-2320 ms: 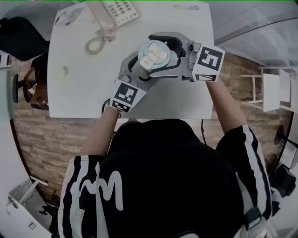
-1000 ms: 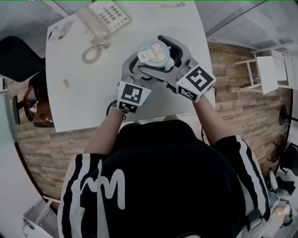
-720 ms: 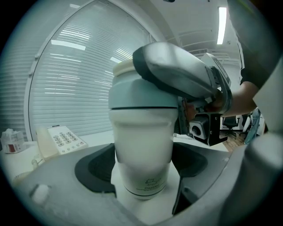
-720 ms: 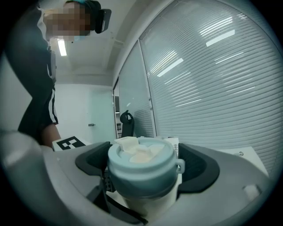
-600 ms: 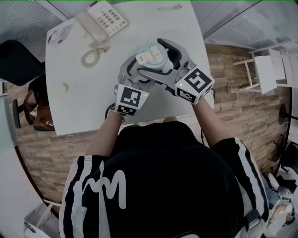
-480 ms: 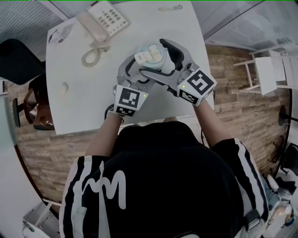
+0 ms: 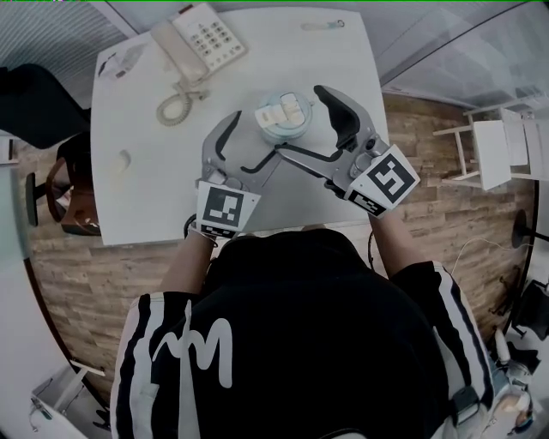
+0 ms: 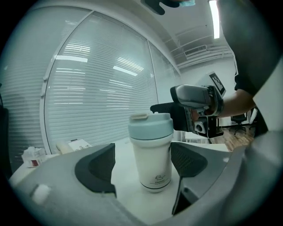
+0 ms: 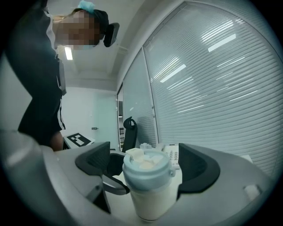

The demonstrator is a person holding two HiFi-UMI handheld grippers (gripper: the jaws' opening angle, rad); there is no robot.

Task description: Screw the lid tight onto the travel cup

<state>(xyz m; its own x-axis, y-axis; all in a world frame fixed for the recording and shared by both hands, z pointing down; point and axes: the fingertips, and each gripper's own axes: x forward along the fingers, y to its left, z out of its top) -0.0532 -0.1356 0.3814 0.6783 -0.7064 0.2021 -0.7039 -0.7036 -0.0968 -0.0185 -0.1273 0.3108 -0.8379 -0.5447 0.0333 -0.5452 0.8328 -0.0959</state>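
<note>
The travel cup (image 7: 284,120), white with a pale blue lid (image 7: 284,113) on top, stands upright on the white table (image 7: 154,189). My left gripper (image 7: 250,144) is open, its jaws on either side of the cup's near left, not touching it. My right gripper (image 7: 305,125) is open too, its jaws spread wide around the cup from the right. In the left gripper view the cup (image 8: 151,154) stands just beyond the dark pads (image 8: 95,170), free of them. Seen from the right gripper view, the lid (image 9: 146,170) sits level between the pads (image 9: 199,167), with gaps on both sides.
A desk telephone (image 7: 202,43) with a coiled cord lies at the table's far left. A crumpled wrapper (image 7: 124,58) and a small white scrap (image 7: 125,159) sit toward the left edge, a pen-like item (image 7: 322,24) at the far edge. A dark chair (image 7: 39,103) stands left of the table.
Both grippers were shut round the cup and lid; now both have opened and drawn back toward the person. The cup stands alone on the table.
</note>
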